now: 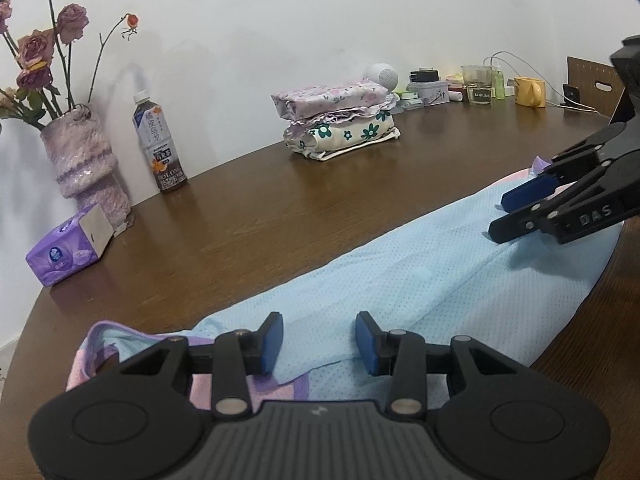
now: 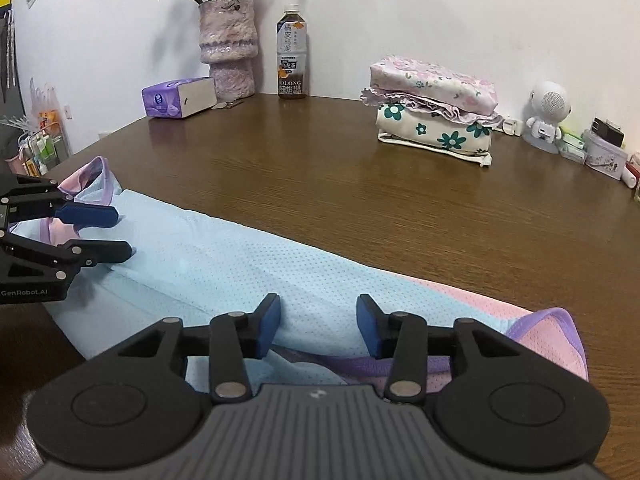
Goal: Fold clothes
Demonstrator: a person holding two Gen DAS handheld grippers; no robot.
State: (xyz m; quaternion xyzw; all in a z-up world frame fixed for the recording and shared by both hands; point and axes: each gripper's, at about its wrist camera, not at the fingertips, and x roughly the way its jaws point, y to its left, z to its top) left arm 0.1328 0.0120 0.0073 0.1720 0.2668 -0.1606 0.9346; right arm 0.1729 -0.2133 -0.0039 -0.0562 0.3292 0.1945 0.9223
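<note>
garment: light blue mesh garment (image 1: 400, 280) with pink and purple trim, lying in a long folded strip along the near edge of the wooden table (image 1: 280, 200)
left gripper (image 1: 319, 342): jaws apart over the collar end of the strip, nothing pinched; cloth lies under and between the pads, not pressed
right gripper (image 2: 319, 326): jaws apart above the hem end, released, no fabric clamped
stage: judged mid-fold; lengthwise fold looks done, cross fold likely next
risk 1: pads could close on the top layer only, so the strip peels open when lifted; cause is thin, slippery mesh in stacked layers
risk 2: uneven lift between the two ends would skew the fold
risk 3: near edge of the garment sits close to the table rim, so a drag toward the person could pull it off
clearance: folded floral stack (image 2: 436, 104), tea bottle (image 2: 292, 56), vase (image 2: 230, 48) and tissue pack (image 2: 178, 97) are well apart from the garment; collision unlikely
</note>
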